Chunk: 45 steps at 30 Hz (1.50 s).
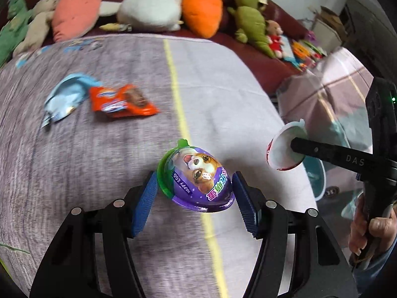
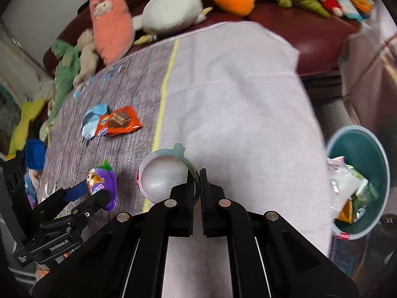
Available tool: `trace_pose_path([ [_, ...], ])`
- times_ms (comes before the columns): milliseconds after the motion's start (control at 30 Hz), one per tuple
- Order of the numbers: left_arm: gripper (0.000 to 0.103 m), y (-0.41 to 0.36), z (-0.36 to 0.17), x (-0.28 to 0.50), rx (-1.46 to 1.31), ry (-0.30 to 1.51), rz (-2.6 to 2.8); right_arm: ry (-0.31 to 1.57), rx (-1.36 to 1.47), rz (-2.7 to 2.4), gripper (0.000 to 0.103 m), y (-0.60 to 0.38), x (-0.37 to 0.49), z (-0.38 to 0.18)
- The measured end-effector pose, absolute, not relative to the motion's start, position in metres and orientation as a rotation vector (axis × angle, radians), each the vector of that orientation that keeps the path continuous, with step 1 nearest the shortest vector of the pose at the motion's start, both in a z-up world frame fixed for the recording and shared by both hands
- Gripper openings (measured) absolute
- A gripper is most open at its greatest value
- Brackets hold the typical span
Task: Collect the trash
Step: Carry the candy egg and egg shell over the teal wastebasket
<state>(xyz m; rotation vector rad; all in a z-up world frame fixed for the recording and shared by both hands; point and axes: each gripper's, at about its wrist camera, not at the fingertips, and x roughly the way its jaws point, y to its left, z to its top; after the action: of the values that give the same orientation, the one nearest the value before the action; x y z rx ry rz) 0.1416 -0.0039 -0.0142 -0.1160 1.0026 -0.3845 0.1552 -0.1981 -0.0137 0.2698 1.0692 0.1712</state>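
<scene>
— Trash first: where does it sit?
— Teal bin (image 2: 357,149) off the table's (image 2: 248,99) right edge, partly cut off, wrappers inside blurred.
— And the grippers?
— Left gripper (image 1: 194,188) clamps the purple egg shell (image 1: 198,181); right gripper (image 2: 197,186) is pinched on the white egg half's (image 2: 161,181) rim, its printing hidden.
— Smaller pieces?
— Orange wrapper (image 1: 124,101) touching the blue wrapper (image 1: 67,96), near the left edge, smeared.

The purple egg (image 1: 198,181) is glossy printed plastic, and the white half-shell (image 2: 161,178) looks like smooth plastic with a dull sheen inside. The orange wrapper (image 1: 121,101) near the table's left edge is shiny foil. The tablecloth (image 2: 235,111) is matt woven cloth. The blue pads (image 1: 146,198) are ribbed, and the toys (image 1: 201,10) are fuzzy plush.
</scene>
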Motion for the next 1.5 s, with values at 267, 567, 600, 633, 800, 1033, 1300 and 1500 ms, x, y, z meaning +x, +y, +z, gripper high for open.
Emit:
trace_pose_path([
  [267, 0.063, -0.075, -0.001, 0.13, -0.004, 0.993, -0.465, 0.995, 0.364, 0.105, 0.005, -0.274, 0.12, 0.001],
  [567, 0.063, -0.159, 0.007, 0.121, 0.1, 0.994, -0.565, 0.923, 0.464, 0.002, 0.005, -0.362, 0.081, 0.006],
  [600, 0.063, -0.167, 0.007, 0.121, 0.109, 0.993, -0.575, 0.92, 0.47, -0.006, 0.005, -0.37, 0.078, 0.006],
  [633, 0.063, -0.179, 0.007, 0.12, 0.121, 0.995, -0.59, 0.914, 0.481, -0.022, 0.005, -0.382, 0.073, 0.005],
  [800, 0.063, -0.222, 0.006, 0.118, 0.16, 1.004, -0.64, 0.892, 0.521, -0.081, 0.005, -0.421, 0.057, 0.003],
  [1033, 0.063, -0.275, -0.004, 0.116, 0.219, 1.027, -0.698, 0.874, 0.577, -0.155, 0.005, -0.469, 0.039, -0.003],
  [1300, 0.063, -0.311, -0.016, 0.123, 0.239, 1.052, -0.736, 0.876, 0.586, -0.192, 0.005, -0.493, 0.037, -0.007],
  [1500, 0.063, -0.331, -0.031, 0.13, 0.252, 1.076, -0.765, 0.888, 0.589, -0.209, 0.005, -0.504, 0.042, -0.011],
])
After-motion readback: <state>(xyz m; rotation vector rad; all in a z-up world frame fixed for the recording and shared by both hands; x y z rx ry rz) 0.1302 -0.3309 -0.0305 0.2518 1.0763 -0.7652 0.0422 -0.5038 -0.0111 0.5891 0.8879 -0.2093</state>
